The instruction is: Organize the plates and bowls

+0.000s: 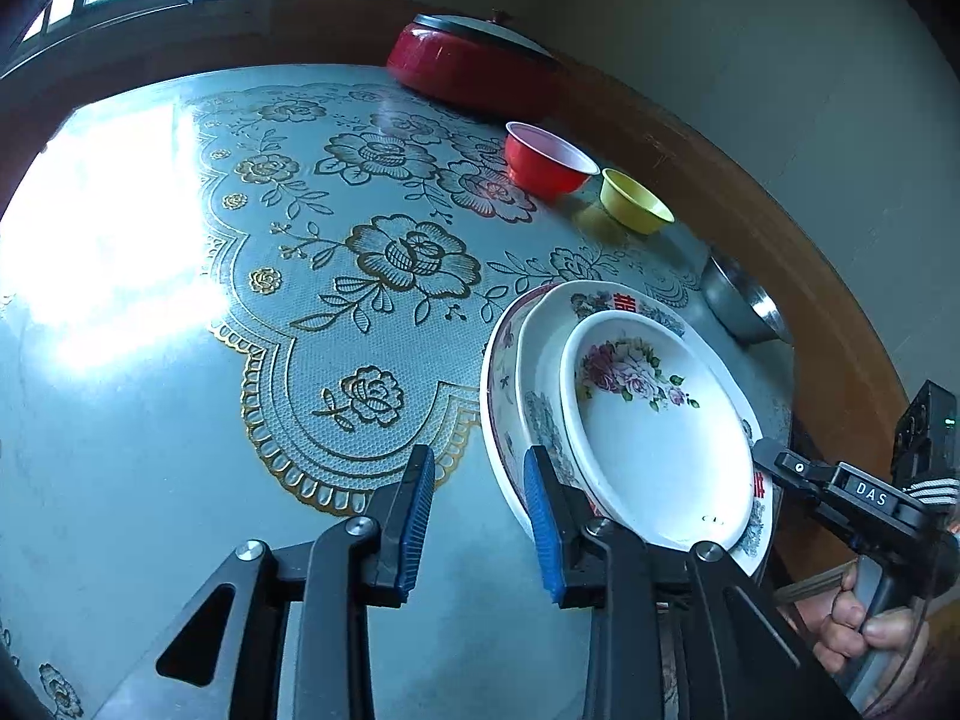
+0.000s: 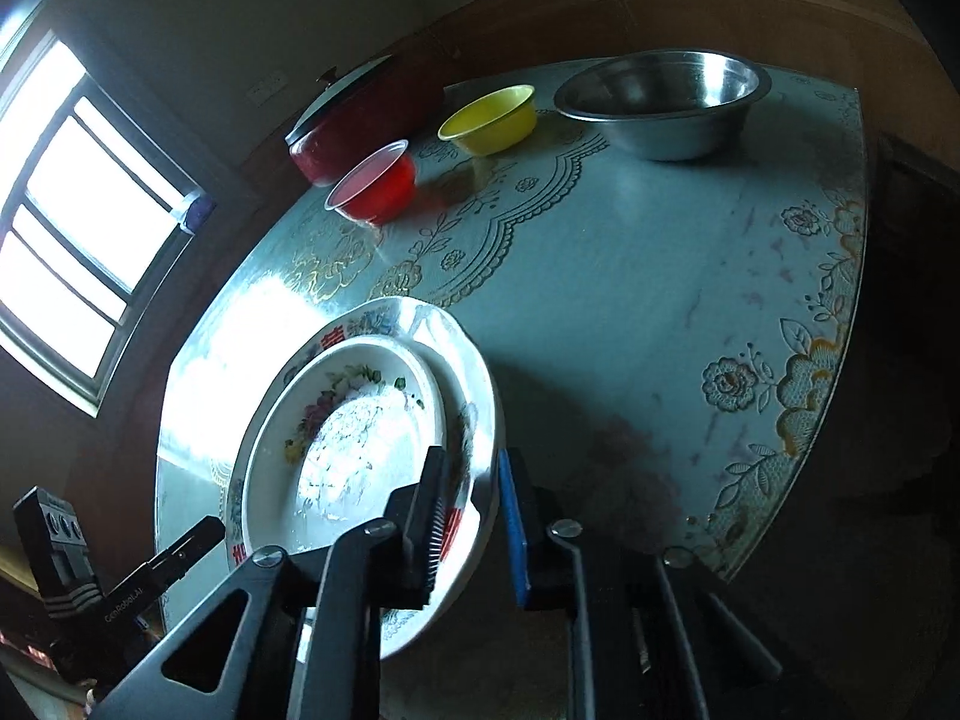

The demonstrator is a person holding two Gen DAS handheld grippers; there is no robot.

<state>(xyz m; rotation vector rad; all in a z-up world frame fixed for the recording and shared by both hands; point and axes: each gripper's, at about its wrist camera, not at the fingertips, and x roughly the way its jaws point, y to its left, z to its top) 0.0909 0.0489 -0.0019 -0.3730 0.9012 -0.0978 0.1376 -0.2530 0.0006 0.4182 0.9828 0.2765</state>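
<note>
Three white floral dishes lie stacked on the table: a small oval dish [image 1: 654, 450] [image 2: 354, 438] on a wider plate [image 1: 537, 354], on the largest plate [image 1: 493, 384] [image 2: 483, 396]. My left gripper [image 1: 480, 516] is open at the stack's left side. One blue pad [image 1: 543, 516] lies over the rim and the other stands apart over the table. My right gripper [image 2: 471, 519] is shut on the opposite rim of the stack, one finger above and one outside. Its tip [image 1: 774, 462] shows in the left wrist view too.
A red bowl [image 1: 549, 165] [image 2: 375, 189], a yellow bowl [image 1: 636, 204] [image 2: 489, 120] and a steel bowl [image 1: 741, 306] [image 2: 660, 102] stand along the far edge. A lidded red pot [image 1: 468, 66] sits behind them. A wooden ledge runs close behind the floral tablecloth [image 1: 180, 420].
</note>
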